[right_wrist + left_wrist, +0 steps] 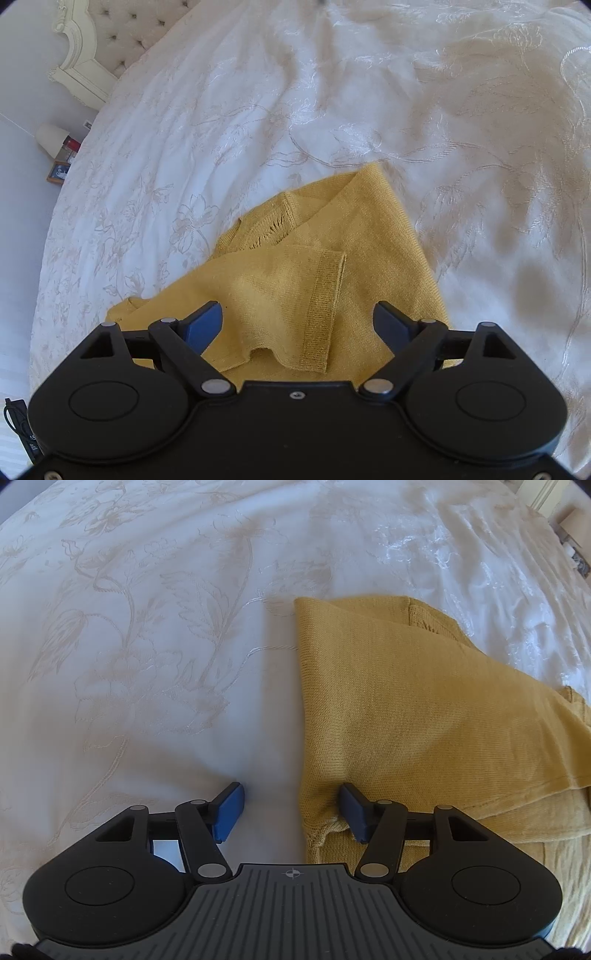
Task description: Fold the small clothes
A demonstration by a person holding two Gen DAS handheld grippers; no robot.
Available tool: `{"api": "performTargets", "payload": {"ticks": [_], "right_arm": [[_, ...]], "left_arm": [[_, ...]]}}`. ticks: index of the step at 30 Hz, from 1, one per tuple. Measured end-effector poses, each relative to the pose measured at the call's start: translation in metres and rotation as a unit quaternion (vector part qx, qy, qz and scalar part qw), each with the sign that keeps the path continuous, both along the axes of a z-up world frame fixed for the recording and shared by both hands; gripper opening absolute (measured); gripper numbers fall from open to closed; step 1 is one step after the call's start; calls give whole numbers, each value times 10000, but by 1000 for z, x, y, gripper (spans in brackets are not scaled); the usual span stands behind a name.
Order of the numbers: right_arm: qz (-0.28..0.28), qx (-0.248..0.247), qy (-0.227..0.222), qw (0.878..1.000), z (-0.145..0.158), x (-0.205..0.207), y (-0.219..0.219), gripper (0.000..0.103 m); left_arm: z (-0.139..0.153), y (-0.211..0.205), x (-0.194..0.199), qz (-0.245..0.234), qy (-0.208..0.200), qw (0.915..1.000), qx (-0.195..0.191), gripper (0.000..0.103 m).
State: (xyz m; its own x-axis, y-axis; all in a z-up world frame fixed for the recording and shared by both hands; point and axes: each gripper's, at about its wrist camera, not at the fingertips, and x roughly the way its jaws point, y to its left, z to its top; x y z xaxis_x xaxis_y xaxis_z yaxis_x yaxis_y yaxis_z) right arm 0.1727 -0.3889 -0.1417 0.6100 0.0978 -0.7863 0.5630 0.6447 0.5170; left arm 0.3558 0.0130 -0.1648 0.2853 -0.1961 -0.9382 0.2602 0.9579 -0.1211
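The left gripper stands open over the mustard knit top's left edge on the white embroidered bedspread. The right gripper gapes wide above the top's ribbed sleeve cuff, gripping nothing.
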Motion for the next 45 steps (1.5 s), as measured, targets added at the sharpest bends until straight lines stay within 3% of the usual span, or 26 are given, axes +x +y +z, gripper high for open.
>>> {"api": "performTargets", "payload": {"ticks": [1, 3, 4, 8, 10, 11, 12, 14, 19, 22, 24, 25, 27, 29, 38, 41, 45], "right_arm": [[-4, 15, 10, 10000, -1, 2, -1, 88], [79, 126, 118, 9998, -7, 8, -3, 66], [113, 169, 188, 9996, -11, 11, -4, 61], [108, 217, 421, 9988, -28, 18, -2, 56], [134, 198, 501, 9985, -32, 21, 0, 45], [210, 159, 533, 9982, -32, 22, 1, 20], [332, 136, 545, 9979, -30, 24, 2, 13], [578, -13, 549, 9968, -19, 25, 1, 13], [1180, -920, 699, 9863, 13, 25, -10, 13], [1263, -1133, 962, 9808, -1, 29, -18, 23], [1191, -1286, 1220, 9769, -12, 31, -21, 25], [1145, -1326, 1254, 9765, -14, 30, -21, 31], [1023, -1329, 1167, 9789, -11, 25, -21, 57], [997, -1366, 1020, 9803, -4, 19, -14, 71], [1409, -1688, 532, 9741, 11, 17, 35, 95], [1484, -1730, 347, 9730, 15, 21, 48, 103], [1686, -1704, 158, 9707, 17, 27, 64, 103]], "left_arm": [[-1, 0, 0, -6, -7, 10000, -3, 57], [-1, 0, 0, -14, -20, 10000, -1, 57], [-1, 0, 0, -16, -22, 10000, 0, 57], [0, 0, -1, -23, -8, 10000, 3, 57], [0, 0, 0, -38, -2, 10000, 3, 57], [0, 0, 0, -45, -3, 10000, -2, 57], [0, 0, 0, -54, 0, 10000, -9, 57], [1, 1, 1, -69, 15, 10000, -21, 57], [1, -1, 3, -143, 22, 9999, 5, 58], [1, -2, 2, -152, 8, 9999, 5, 58], [2, -2, 2, -142, 19, 9999, -2, 58], [2, -2, 3, -141, 23, 9999, -5, 58], [2, -2, 3, -154, 17, 9999, -10, 59], [2, -2, 2, -169, -10, 9999, -22, 60], [40, -20, -20, -478, -663, 9966, -108, 60], [48, -36, -23, -678, -690, 9950, -245, 63], [42, -58, -23, -887, -590, 9936, -361, 63]]}}
